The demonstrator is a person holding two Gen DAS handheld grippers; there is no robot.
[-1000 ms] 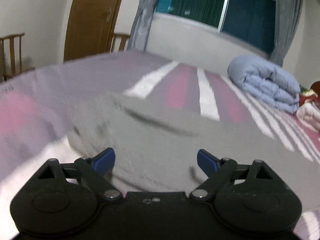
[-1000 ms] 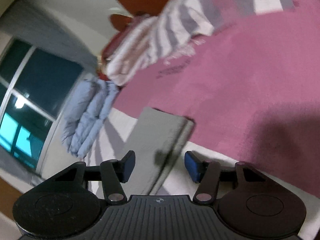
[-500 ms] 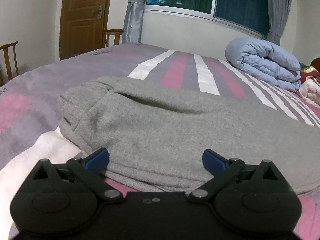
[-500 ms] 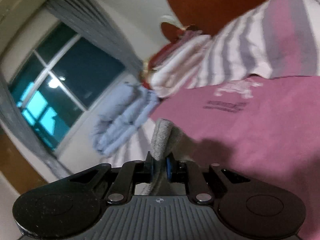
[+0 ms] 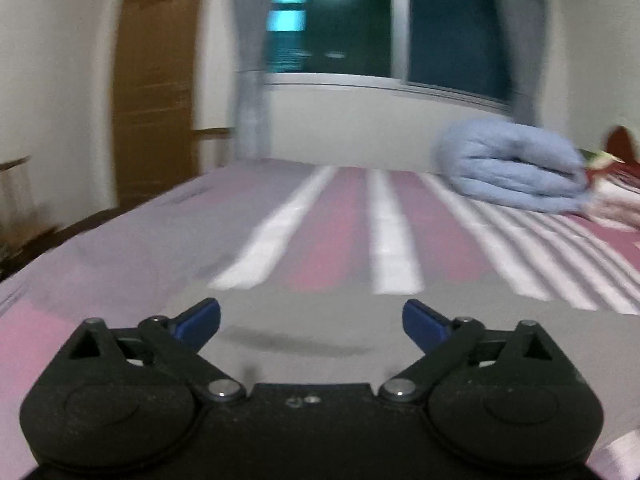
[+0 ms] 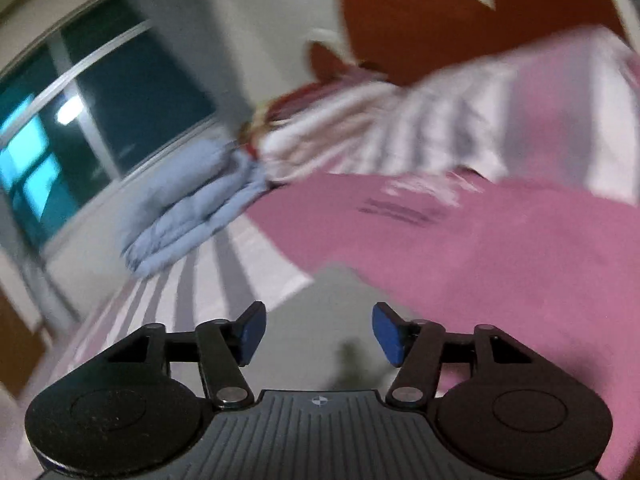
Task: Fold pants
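Released half a second ago, the grey pants point(image 6: 320, 320) are no longer pinched by the right gripper point(image 6: 318, 332), whose jaws have just been opening and now stand apart above the cloth. Left gripper point(image 5: 311, 324) is wide open and empty, with the pants on the striped bed point(image 5: 328, 232) under it. Folded blue quilt point(image 5: 512, 164) lies at two o'clock.

Grey pants point(image 5: 320, 344) lie on a bed point(image 5: 340, 224) striped pink, white and lilac; a pale blue quilt point(image 5: 508, 168) sits beyond, beside grey curtains point(image 5: 252, 80) and a brown door point(image 5: 156, 92). Black tongs point(image 6: 318, 334) carry blue pads point(image 6: 386, 332).
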